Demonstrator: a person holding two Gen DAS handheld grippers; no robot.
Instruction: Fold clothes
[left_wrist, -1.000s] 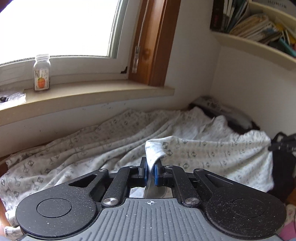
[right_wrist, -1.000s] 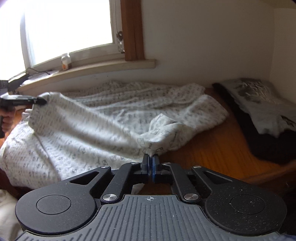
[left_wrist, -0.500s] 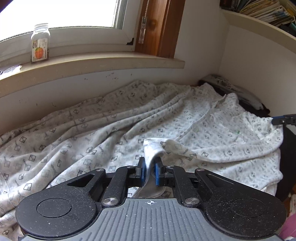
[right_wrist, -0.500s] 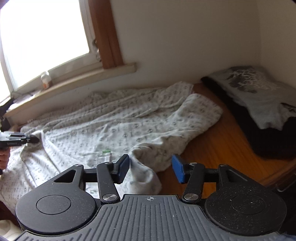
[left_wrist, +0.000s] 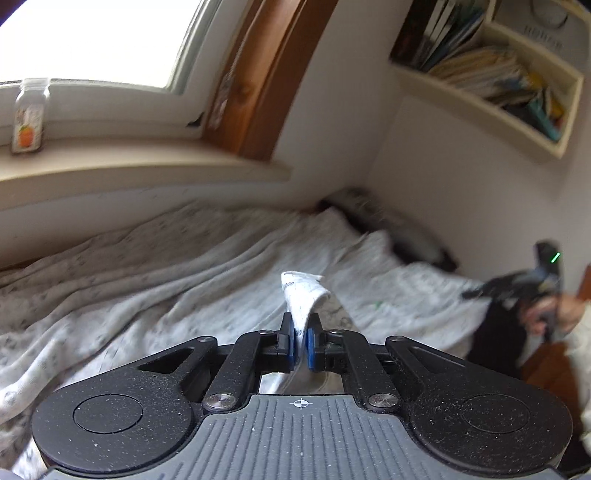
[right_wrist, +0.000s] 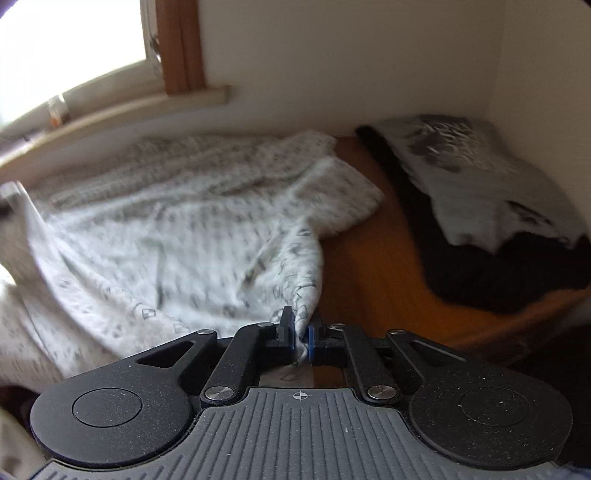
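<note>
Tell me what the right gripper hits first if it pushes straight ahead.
Probably the patterned garment itself: the right gripper, shut on its edge, points into the raised fold just past the jaws. The bare wooden surface lies slightly right of that line; blur leaves depth uncertain.

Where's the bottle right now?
Left wrist view, far left: the bottle stands upright on the windowsill, below the window, above the garment.

Bright window (left_wrist: 92, 37) upper left, wooden frame (left_wrist: 258, 74), pale sill (left_wrist: 129, 166) carrying a small bottle (left_wrist: 29, 114). White walls (right_wrist: 351, 55). Bookshelf (left_wrist: 498, 74) upper right. Orange-brown wooden counter (right_wrist: 369, 266).
</note>
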